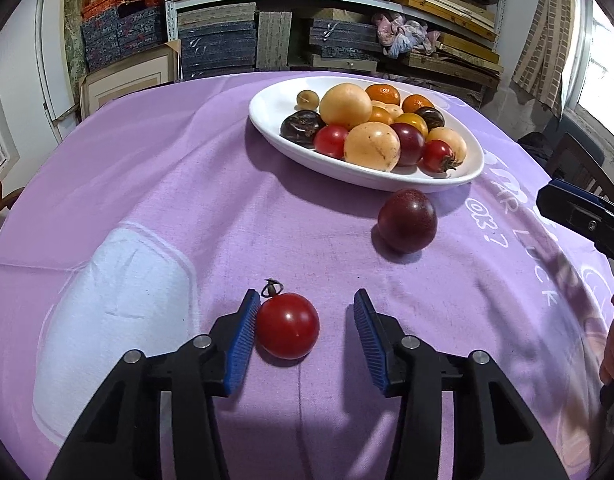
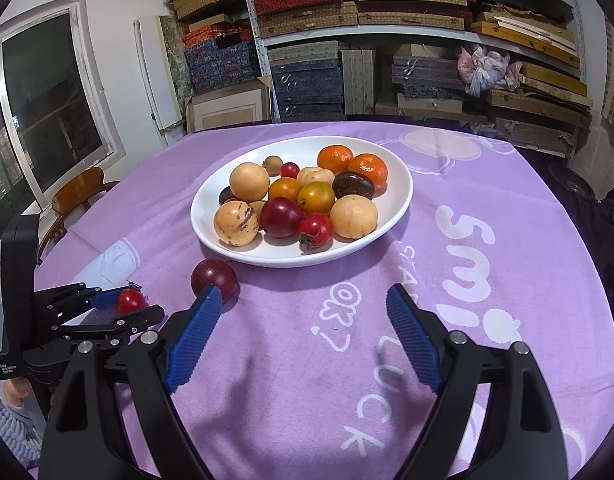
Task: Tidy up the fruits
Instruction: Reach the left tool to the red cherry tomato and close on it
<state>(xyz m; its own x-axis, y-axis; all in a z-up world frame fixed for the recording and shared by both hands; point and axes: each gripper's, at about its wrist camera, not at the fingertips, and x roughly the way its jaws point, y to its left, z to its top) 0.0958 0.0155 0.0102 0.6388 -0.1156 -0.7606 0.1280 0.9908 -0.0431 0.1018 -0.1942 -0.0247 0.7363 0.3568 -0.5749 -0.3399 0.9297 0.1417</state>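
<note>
Now your left hand-held gripper [image 1: 307,322] sits low on the desk [image 1: 187,184] with a red tomato [image 1: 287,326] between its fingers. The left pad [image 1: 243,334] touches the tomato, but the right one is apart, so it is not squeezed. Your right hand-held gripper [image 2: 303,318] is wide open and holds nothing. A plum [image 2: 214,279] lies beside the full bowl [image 2: 403,190].

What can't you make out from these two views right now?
- Left tool grip on the tomato: left view shows one pad touching, the other apart; right view hides the far pad behind the tool body.
- Bowl: lower fruits hidden under the pile, both views.
- Right tool: cut off at the left view's edge.
</note>
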